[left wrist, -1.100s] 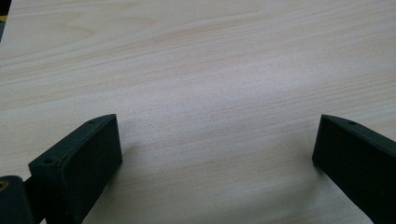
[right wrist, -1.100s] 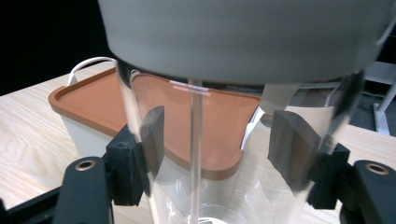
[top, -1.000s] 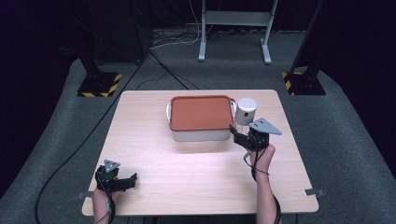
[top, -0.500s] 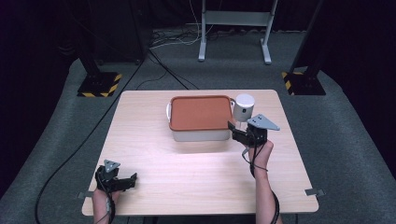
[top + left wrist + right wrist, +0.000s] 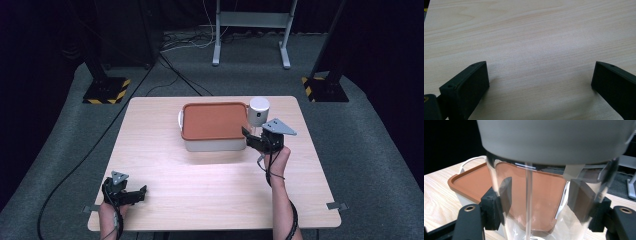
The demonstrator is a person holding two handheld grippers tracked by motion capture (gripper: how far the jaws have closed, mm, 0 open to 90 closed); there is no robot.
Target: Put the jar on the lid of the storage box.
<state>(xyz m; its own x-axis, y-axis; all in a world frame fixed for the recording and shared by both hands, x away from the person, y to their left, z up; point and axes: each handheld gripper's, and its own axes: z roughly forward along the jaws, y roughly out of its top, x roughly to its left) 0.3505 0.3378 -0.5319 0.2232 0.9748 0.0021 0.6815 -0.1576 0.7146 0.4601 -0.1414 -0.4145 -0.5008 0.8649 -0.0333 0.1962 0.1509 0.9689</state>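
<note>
Right gripper (image 5: 254, 138) is clamping a clear jar (image 5: 529, 215) with a pale grey lid (image 5: 259, 105), its two black jaws pressing on opposite sides of the see-through wall just under the lid. In the right gripper view the pads (image 5: 505, 193) are showing through the clear wall, with one at 9 o'clock and the other at 3 o'clock of the jar's middle. In the high view the jar is standing upright at about 1 o'clock from the table's centre, and it is sitting just beside the right end of a white box (image 5: 212, 145) with a terracotta lid (image 5: 214, 120); whether jar and box are touching is not clear. The person's right hand (image 5: 276, 156) is reaching in from 5 o'clock of the jar, and the gripper's grey three-cornered plate is lying at 4 o'clock of the lid.

Left gripper (image 5: 131, 194) is resting near the table's (image 5: 165, 165) edge at 7 o'clock, well apart from the box and jar. Its jaws are standing wide apart in the left gripper view, with bare pale wood between them and nothing held.
</note>
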